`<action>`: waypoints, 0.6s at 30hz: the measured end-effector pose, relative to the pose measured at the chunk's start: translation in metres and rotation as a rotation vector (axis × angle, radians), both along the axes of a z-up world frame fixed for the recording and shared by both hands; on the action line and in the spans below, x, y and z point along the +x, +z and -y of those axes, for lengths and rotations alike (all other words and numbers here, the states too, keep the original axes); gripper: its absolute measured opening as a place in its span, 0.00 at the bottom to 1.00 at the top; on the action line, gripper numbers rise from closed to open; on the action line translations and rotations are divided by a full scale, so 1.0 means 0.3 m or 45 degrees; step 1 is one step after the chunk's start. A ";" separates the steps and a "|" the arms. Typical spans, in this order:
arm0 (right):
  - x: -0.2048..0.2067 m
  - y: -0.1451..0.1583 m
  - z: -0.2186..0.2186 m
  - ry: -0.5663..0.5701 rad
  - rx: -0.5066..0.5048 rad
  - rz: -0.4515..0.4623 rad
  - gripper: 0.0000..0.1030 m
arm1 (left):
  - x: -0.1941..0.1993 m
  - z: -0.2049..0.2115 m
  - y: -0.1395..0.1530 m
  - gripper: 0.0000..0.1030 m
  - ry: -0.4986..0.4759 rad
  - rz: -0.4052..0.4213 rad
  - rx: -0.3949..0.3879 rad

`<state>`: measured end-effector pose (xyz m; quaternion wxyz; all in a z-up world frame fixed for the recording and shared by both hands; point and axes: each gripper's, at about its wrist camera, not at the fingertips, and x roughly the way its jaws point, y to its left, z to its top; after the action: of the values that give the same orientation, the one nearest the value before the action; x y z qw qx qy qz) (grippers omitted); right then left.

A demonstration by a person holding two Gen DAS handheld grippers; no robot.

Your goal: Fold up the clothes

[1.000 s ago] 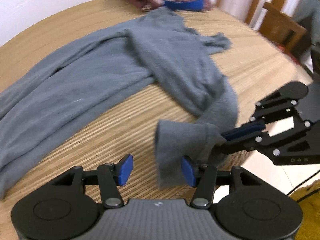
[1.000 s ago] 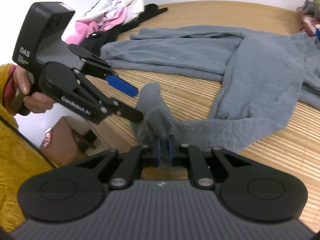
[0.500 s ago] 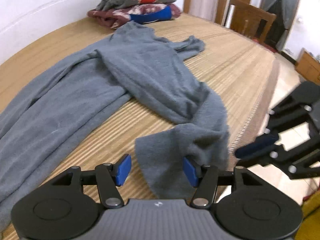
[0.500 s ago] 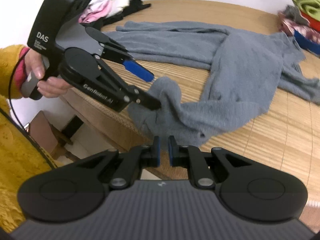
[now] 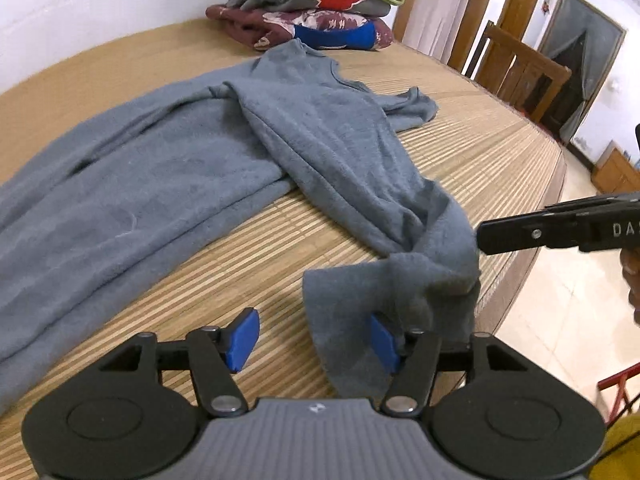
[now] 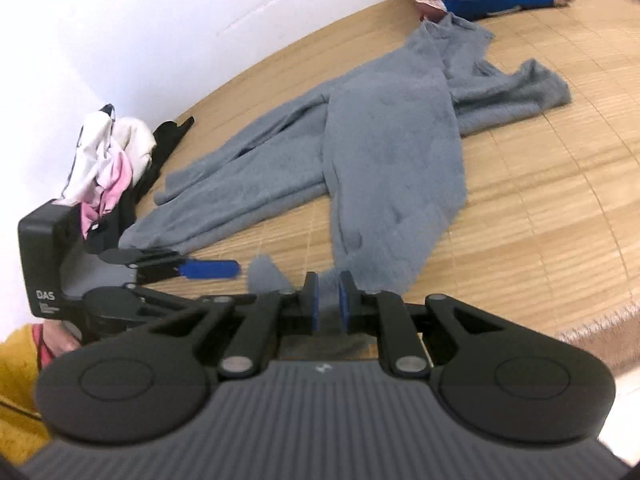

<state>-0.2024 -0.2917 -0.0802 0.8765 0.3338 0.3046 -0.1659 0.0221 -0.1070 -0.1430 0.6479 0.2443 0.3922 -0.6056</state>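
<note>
A grey fleece garment (image 5: 168, 184) lies spread over the bamboo mat (image 5: 480, 148), and one long end runs to the near edge. In the left wrist view my left gripper (image 5: 314, 340) is open. The flat tip of that end (image 5: 344, 312) lies between its blue pads, against the right pad only. My right gripper (image 5: 482, 236) comes in from the right, side-on, its tips at the raised fold of the same end. The right wrist view shows my right gripper (image 6: 329, 305) shut on the grey garment (image 6: 392, 160), with cloth in the narrow gap. My left gripper (image 6: 236, 282) is at the left there.
A stack of folded clothes (image 5: 316, 12) sits at the far end of the mat. A loose white, pink and black pile (image 6: 108, 160) lies at the left by the wall. A wooden chair (image 5: 520, 68) and tiled floor (image 5: 560, 320) lie past the mat's right edge. A yellow sleeve (image 6: 20, 360) shows at the lower left.
The right gripper has rolled and swung sideways along the mat's edge. The garment's end has sunk from hanging upright to lying flatter on the mat. The left gripper stays open beside it.
</note>
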 end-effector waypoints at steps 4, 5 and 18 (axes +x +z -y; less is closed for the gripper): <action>0.031 -0.003 -0.017 -0.029 -0.039 -0.039 0.14 | -0.044 0.009 -0.006 0.38 -0.043 -0.145 -0.059; 0.030 -0.007 -0.018 -0.041 -0.040 -0.049 0.14 | -0.061 0.002 -0.004 0.34 -0.056 -0.181 -0.072; -0.033 -0.019 -0.002 -0.218 -0.072 -0.171 0.17 | -0.240 -0.107 0.112 0.46 -0.205 0.016 -0.175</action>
<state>-0.2121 -0.2912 -0.0858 0.8457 0.3220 0.3282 -0.2708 -0.0497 -0.0749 -0.1094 0.6147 0.2338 0.3249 -0.6797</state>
